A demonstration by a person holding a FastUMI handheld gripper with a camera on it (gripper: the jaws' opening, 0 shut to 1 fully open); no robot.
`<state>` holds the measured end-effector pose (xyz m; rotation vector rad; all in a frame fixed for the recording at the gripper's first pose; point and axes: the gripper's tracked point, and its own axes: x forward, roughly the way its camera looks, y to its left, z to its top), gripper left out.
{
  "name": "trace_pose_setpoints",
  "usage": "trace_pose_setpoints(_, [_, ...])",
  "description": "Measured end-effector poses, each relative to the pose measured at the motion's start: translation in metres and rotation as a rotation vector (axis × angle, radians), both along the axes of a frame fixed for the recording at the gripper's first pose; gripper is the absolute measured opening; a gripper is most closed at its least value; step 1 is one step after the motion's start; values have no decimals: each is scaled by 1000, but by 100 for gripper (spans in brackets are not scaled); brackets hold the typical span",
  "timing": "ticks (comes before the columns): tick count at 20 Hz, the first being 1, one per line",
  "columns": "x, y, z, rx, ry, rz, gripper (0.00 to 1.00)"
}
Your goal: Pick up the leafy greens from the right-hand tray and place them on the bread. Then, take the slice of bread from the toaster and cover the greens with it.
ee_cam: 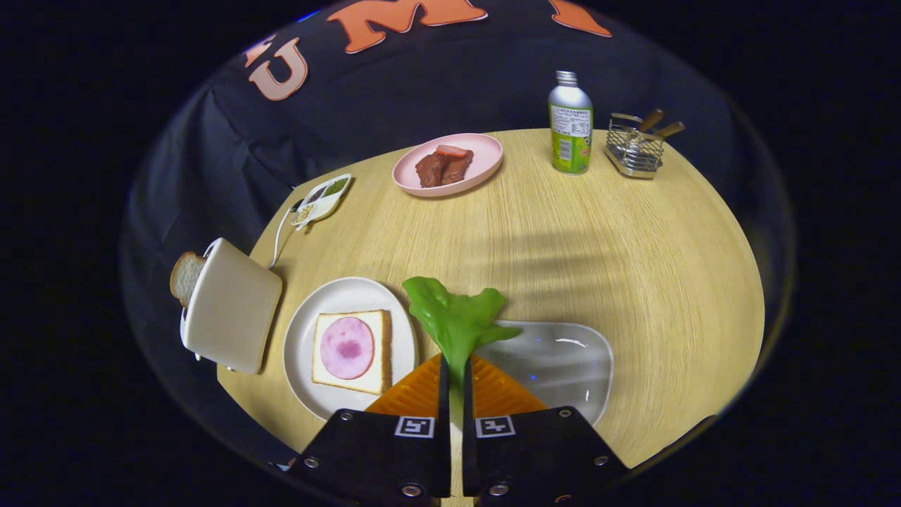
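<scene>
Cream-coloured plastic toaster (232,306) sits far left on the round pale wooden table (633,267), with a slice of white bread (185,276) poking out of its far side; only part of that slice shows, so I can't tell how deep it sits or how easily it'll lift out. My guess is it's light and fairly stiff, best pinched by the exposed crust. Just right of the toaster is a round white plate (303,338) carrying a square slice of bread topped with a pink round of ham (350,350). Next over, the floppy bright green leafy greens (454,317) hang up in front of the gripper (455,394), whose fingers are closed together on the stem end. The leaf looks thin, soft and rubbery, so I'd say it weighs almost nothing but will flop around. It's above the gap between the plate and the clear glass oval tray (563,362) on the right. The stem end is buried between the fingers, so how much they've got is hard to say.
</scene>
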<state>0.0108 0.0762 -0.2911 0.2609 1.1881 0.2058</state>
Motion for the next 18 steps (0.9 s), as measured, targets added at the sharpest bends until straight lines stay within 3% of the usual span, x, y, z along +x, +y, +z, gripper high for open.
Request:
trace_pose_setpoints(8, [9, 65, 41, 113, -115, 156, 7])
trace_pose_setpoints(14, [5, 106, 17, 154, -68, 237, 7])
trace_pose_setpoints(18, [7, 111, -6, 132, -15, 231, 7])
